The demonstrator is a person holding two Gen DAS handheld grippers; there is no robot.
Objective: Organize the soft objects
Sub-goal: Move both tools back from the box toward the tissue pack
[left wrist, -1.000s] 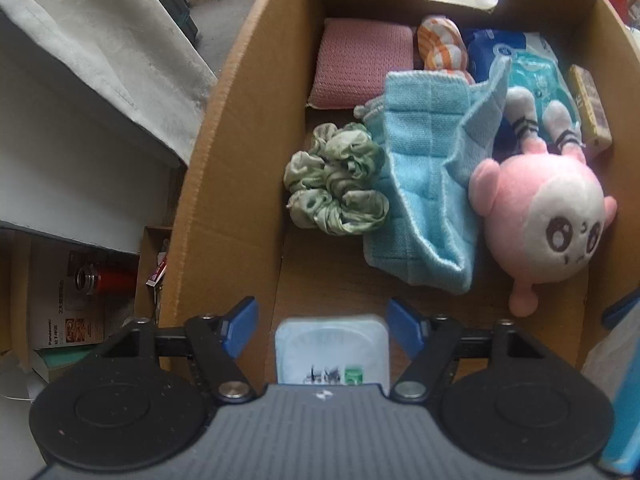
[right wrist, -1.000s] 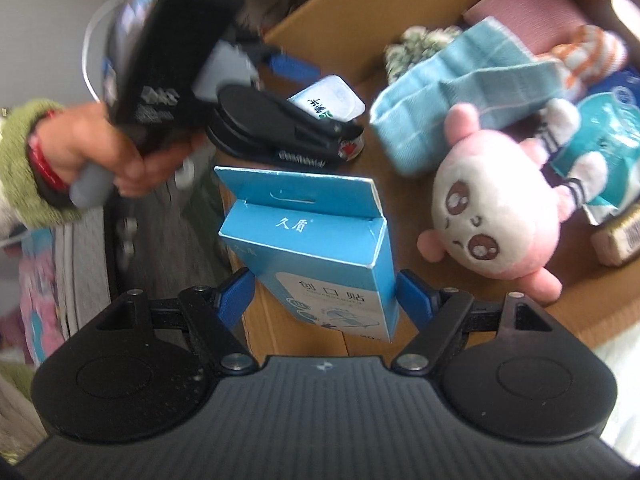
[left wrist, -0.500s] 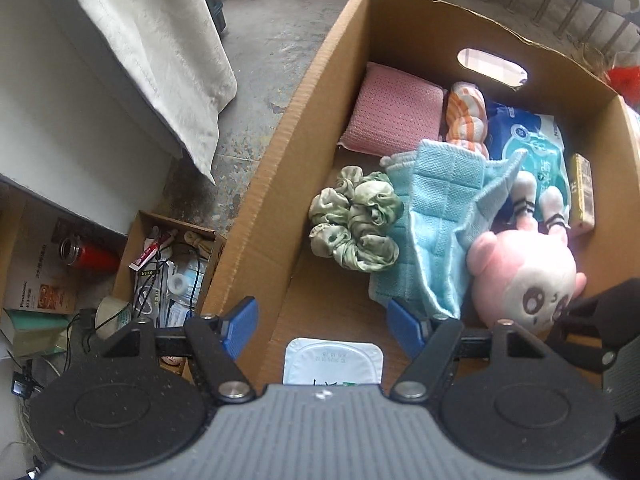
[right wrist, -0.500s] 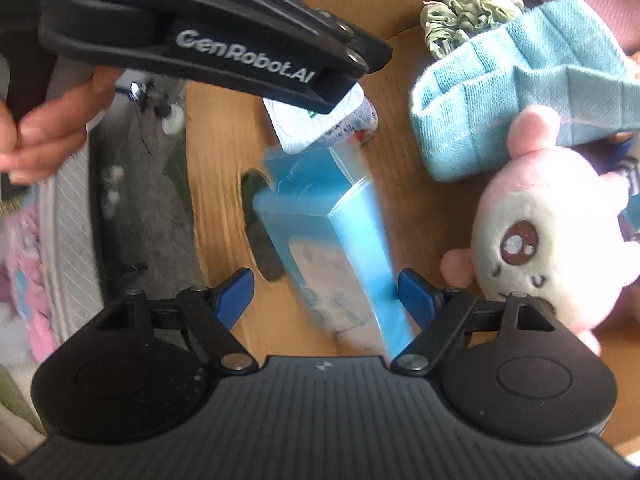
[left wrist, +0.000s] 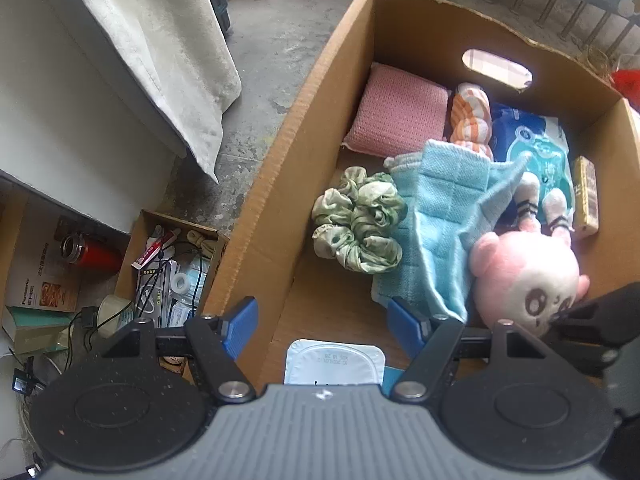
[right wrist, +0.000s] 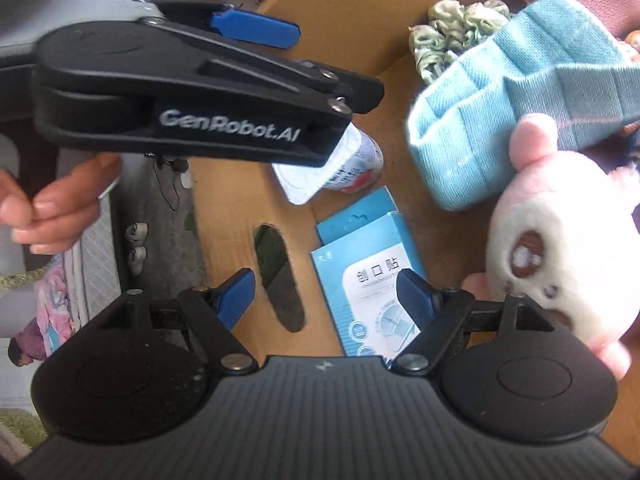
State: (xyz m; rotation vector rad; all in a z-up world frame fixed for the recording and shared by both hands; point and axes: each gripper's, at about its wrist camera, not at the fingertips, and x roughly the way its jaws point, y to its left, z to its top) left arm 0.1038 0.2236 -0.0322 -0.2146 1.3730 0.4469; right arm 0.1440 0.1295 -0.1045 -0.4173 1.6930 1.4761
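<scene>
While both grippers gape empty, blue box point(right wrist: 370, 280) lies flat, long axis toward right gripper point(right wrist: 326, 294).

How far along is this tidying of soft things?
Mostly done, it seems: the plush toy, blue towel, green scrunchies and pink cloth already lie in the cardboard box. Both hand-held grippers are open, holding nothing. I see nothing soft left outside.

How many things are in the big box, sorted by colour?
Pink: 2, pink pad and pink plush
Blue: 3, blue towel, blue packet, blue carton
Green: 1, scrunchie
Orange-striped: 1, toy
White: 1, cup
Yellow: 1, bar
Total: 9
</scene>
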